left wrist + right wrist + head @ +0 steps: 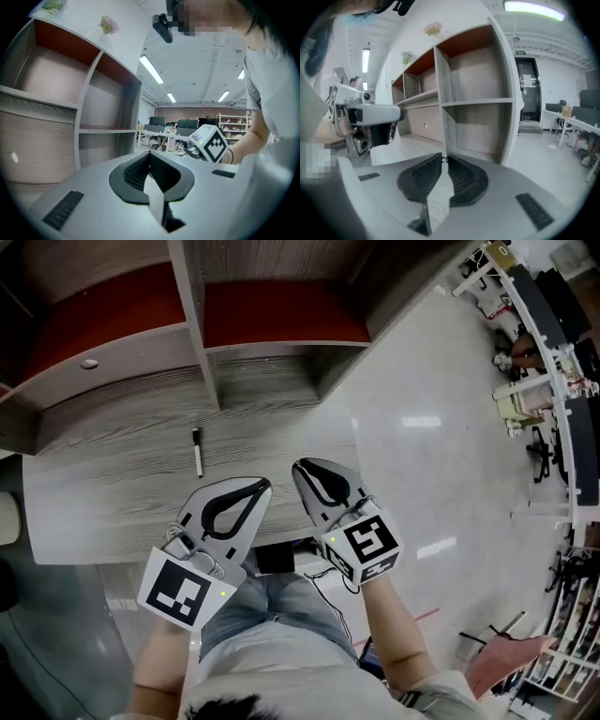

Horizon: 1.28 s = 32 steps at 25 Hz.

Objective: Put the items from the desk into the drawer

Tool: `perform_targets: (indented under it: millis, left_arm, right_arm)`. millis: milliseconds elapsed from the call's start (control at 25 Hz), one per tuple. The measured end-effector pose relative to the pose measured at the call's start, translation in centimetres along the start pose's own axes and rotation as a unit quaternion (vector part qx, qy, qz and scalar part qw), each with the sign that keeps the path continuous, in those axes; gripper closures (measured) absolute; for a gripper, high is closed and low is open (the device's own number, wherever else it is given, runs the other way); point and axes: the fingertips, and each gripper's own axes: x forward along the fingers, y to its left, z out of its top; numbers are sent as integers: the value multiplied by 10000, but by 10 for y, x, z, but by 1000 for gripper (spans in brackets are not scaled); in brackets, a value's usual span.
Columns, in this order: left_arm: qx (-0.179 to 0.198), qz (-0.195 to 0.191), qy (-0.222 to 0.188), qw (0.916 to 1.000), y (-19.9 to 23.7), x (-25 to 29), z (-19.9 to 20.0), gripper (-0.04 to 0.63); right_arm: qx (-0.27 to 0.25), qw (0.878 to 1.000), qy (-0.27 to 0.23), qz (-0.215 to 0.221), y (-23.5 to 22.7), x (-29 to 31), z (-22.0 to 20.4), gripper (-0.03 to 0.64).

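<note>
1. the left gripper (pixel 263 487) hovered over the front edge of the grey wood-grain bench (pixel 112 502), its fingers (pixel 133 171) closed tip to tip with nothing between them
2. the right gripper (pixel 298 468) hung just beside it on the right, fingers (pixel 419 176) pressed together as well, and empty
3. the pen (pixel 197 452), dark with a pale section, lay on the bench ahead of both grippers and apart from them, running roughly front to back, near the foot of the shelf divider
4. the shelf unit (pixel 199 324) with red back panels stood at the rear of the bench, and both grippers pointed toward it
5. the drawer (pixel 122 351) with its round knob (pixel 89 363) sat shut under the left compartment, well left of the pen
</note>
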Motion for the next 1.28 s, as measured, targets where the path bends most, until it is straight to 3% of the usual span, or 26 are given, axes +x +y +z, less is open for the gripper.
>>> perform_targets:
  millis: [240, 600, 840, 1280]
  left_arm:
    - [91, -181, -104, 9997, -44, 5, 9, 586]
    - [196, -249, -164, 9994, -104, 2, 9, 586]
    - [120, -35, -109, 9999, -123, -9, -9, 588]
    - [-12, 231, 195, 9995, -127, -22, -39, 588]
  right_arm:
    - [-21, 9985, -554, 32, 17, -70, 22, 566]
    - [-124, 9949, -1002, 53, 34, -134, 22, 566]
    - [-105, 9956, -909, 182, 44, -149, -12, 566]
    - [222, 9984, -289, 428, 57, -136, -99, 566]
